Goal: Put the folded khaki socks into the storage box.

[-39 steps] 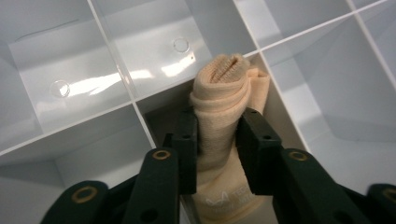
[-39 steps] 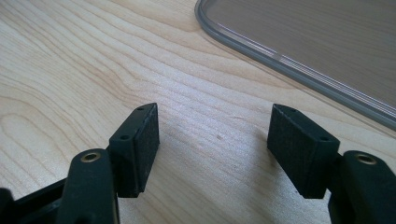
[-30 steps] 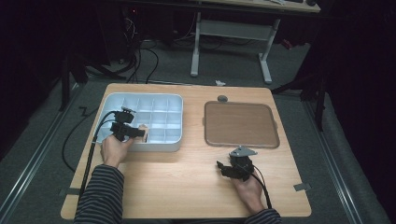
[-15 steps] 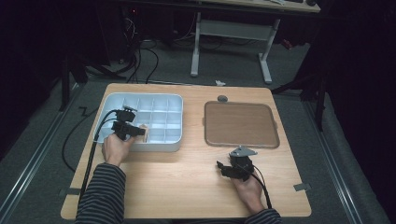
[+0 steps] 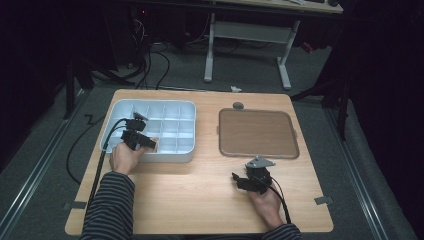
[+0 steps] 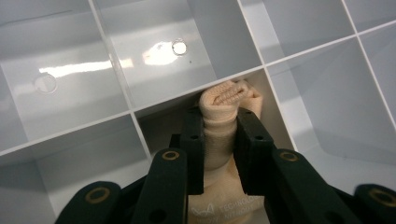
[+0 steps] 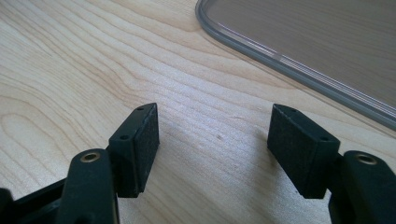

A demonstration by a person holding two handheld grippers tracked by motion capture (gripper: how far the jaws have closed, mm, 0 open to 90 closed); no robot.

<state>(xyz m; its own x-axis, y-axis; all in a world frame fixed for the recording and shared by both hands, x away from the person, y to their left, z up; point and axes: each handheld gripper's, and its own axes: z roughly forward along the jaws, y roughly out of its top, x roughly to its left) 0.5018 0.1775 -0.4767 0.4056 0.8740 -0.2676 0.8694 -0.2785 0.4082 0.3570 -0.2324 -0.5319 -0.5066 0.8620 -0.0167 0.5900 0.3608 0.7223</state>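
L gripper [image 6: 219, 140] is sitting w/ its fingers [image 6: 194, 140] clamped on a cream rolled cloth [image 6: 223, 109], having just been closing on it, inside a front-row compartment of the white divided tray [image 5: 120, 107]. R gripper [image 7: 212, 149] is resting w/ fingers [image 7: 137, 144] apart, nothing btwn them, over the desk [image 5: 200, 195] well right of the tray, near the brown lid [image 5: 257, 132].

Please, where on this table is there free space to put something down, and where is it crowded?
Bare wood lies between the divided tray and the right gripper, along the table near edge. The brown lid has a flat bare top. Most tray compartments look unfilled. It is crowded at the tray's near row, where the left gripper pinches a beige cloth roll.
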